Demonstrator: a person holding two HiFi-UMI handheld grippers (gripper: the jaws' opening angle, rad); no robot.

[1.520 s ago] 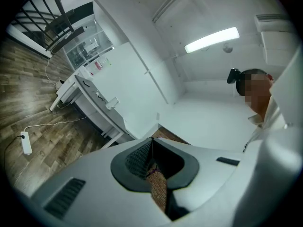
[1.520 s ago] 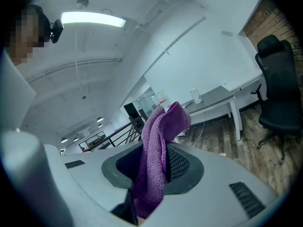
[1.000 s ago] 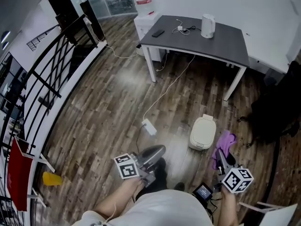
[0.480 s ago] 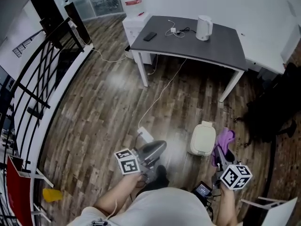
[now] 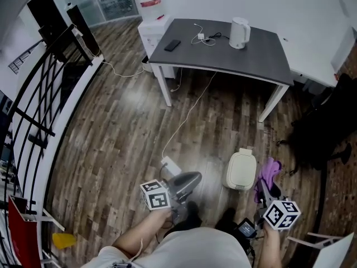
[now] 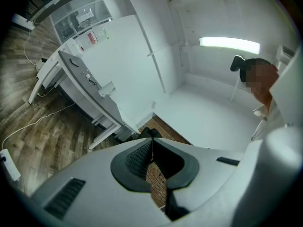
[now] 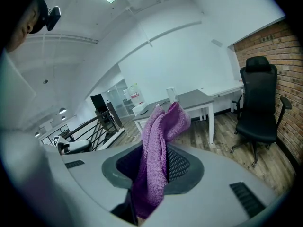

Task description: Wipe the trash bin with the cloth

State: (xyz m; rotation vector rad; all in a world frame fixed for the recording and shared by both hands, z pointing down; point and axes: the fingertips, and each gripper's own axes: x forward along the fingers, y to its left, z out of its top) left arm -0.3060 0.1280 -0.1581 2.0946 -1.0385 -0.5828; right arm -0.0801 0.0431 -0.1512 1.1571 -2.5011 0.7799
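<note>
The cloth's (image 7: 158,126) lower end is lost between the right gripper's (image 5: 268,194) jaws, the black chair (image 5: 326,133) is cut off at the head view's right edge, and the small dark thing (image 5: 172,45) on the table (image 5: 251,57) is too small to tell.

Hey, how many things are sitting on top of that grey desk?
3: a white kettle at the back, a dark phone near the left end, a white charger cable between them.
</note>
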